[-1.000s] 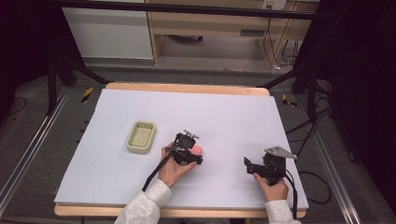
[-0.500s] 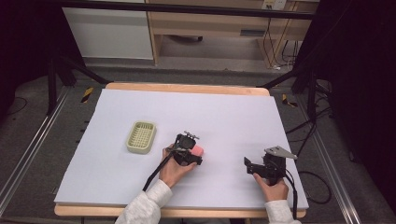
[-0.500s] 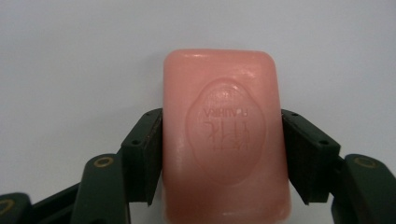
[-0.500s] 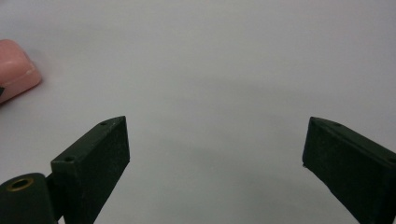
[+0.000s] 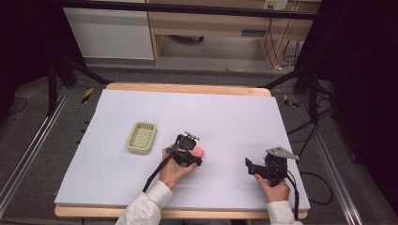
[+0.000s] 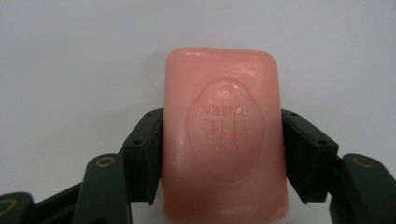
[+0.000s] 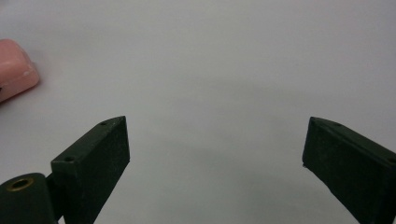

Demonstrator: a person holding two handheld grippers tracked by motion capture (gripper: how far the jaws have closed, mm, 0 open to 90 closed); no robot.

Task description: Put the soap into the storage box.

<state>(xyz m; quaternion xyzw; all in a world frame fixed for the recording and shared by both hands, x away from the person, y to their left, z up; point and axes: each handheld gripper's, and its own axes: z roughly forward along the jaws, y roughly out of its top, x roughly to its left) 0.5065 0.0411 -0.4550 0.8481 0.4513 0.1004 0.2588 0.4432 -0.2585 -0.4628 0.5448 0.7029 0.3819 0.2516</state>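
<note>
My left gripper (image 6: 223, 154) pinches the soap (image 6: 223, 140), right gripper (image 7: 215, 154) gapes empty; slick bar may squirt out before the dish (image 5: 141, 138).

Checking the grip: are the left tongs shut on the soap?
Shut: both jaws of the left tongs press the pink soap's sides.

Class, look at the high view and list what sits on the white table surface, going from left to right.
Soap dish → left gripper shut on the pink soap → right gripper, jaws open over the bare table.
</note>
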